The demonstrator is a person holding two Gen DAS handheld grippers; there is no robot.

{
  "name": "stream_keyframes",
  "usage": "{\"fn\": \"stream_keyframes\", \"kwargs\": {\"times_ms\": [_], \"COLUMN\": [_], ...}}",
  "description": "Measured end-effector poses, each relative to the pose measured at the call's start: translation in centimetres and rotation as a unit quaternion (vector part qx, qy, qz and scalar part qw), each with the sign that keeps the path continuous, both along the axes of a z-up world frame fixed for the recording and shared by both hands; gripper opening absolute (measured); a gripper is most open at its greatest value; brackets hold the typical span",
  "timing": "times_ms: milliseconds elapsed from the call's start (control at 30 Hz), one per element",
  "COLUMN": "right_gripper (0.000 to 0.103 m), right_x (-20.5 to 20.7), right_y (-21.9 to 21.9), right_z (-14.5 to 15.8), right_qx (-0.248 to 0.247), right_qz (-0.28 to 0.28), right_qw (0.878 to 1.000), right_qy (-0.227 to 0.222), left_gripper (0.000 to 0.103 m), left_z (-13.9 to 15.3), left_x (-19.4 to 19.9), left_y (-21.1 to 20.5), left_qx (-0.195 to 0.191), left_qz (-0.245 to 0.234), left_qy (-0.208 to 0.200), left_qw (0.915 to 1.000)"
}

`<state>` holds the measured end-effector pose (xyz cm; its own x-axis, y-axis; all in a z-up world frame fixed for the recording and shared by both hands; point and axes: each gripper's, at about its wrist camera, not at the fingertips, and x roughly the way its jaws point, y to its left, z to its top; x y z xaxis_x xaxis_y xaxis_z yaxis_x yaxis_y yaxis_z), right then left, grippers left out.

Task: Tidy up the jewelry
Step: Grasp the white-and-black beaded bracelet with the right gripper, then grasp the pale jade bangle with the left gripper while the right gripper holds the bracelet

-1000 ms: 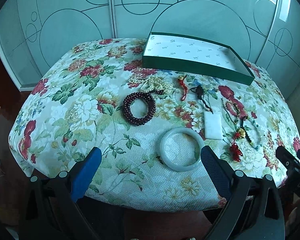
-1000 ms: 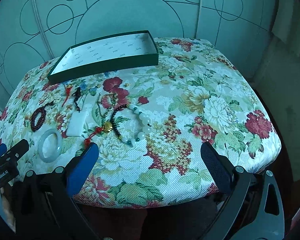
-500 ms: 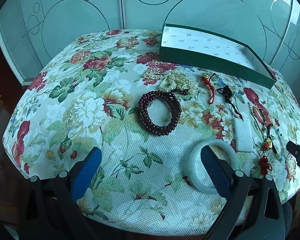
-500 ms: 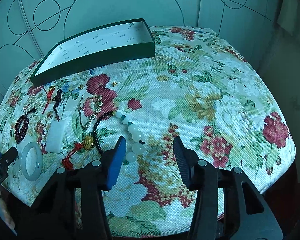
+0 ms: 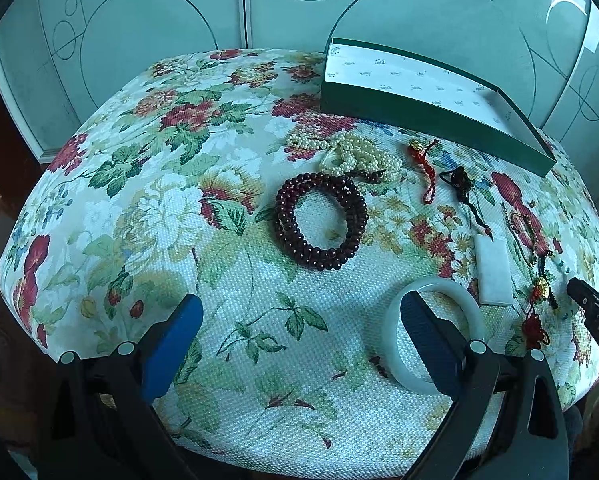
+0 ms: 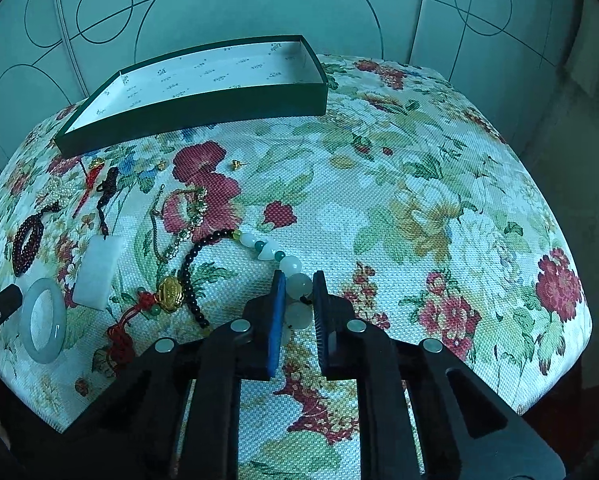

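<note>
My right gripper (image 6: 299, 280) has its jaws closing, and the pads press on a pale jade bead of the bead bracelet (image 6: 291, 266), which lies on the floral cloth (image 6: 419, 200). That bracelet runs on into black beads and a gold charm (image 6: 171, 292) with a red tassel. My left gripper (image 5: 299, 300) stands open over the cloth, its right finger above the pale jade bangle (image 5: 391, 344). Beyond it lie a dark red bead bracelet (image 5: 285, 220), a pearl necklace (image 5: 351, 156) and a white jade slab pendant (image 5: 493, 272). An open green box (image 5: 431, 112) sits at the back.
Red and black cord charms (image 5: 427, 172) and a thin gold chain (image 6: 179, 216) lie between the box and the bangle. Two small gold studs (image 6: 235, 165) lie near the box (image 6: 195, 108). The cushion edge (image 6: 547, 360) drops off at the right. Glass panels (image 5: 139, 40) stand behind.
The right jaws went from wide open to closed around the pale beads, and that gripper came down toward them. The left gripper came lower and closer to the cloth, still open.
</note>
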<state>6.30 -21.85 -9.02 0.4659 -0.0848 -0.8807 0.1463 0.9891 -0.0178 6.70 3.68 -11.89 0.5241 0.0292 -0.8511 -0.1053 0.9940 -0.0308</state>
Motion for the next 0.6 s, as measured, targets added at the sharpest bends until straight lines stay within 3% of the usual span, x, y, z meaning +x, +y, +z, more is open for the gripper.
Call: {"fn": "stream_keyframes", "kwargs": {"times_ms": [267,600], "right_gripper": [0.014,0.014], "right_x": [-0.3,-1.1], "right_y": [-0.9,-2.3], "right_z": [0.2,1.2], "right_qx": [0.017,0.042], "right_qz": [-0.009,-0.018], "right_qw": [1.000,0.999], "right_qy": [-0.003,-0.018], "left_gripper": [0.098,0.098], "left_z": [0.7,0.9], "left_x": [-0.4,-0.9], "left_y": [-1.0,-5.2], "left_qx": [-0.012,-0.024], "left_qz": [-0.006,-0.047], "left_qy": [-0.001,-0.007], "left_qw": [0.9999,0.9986]}}
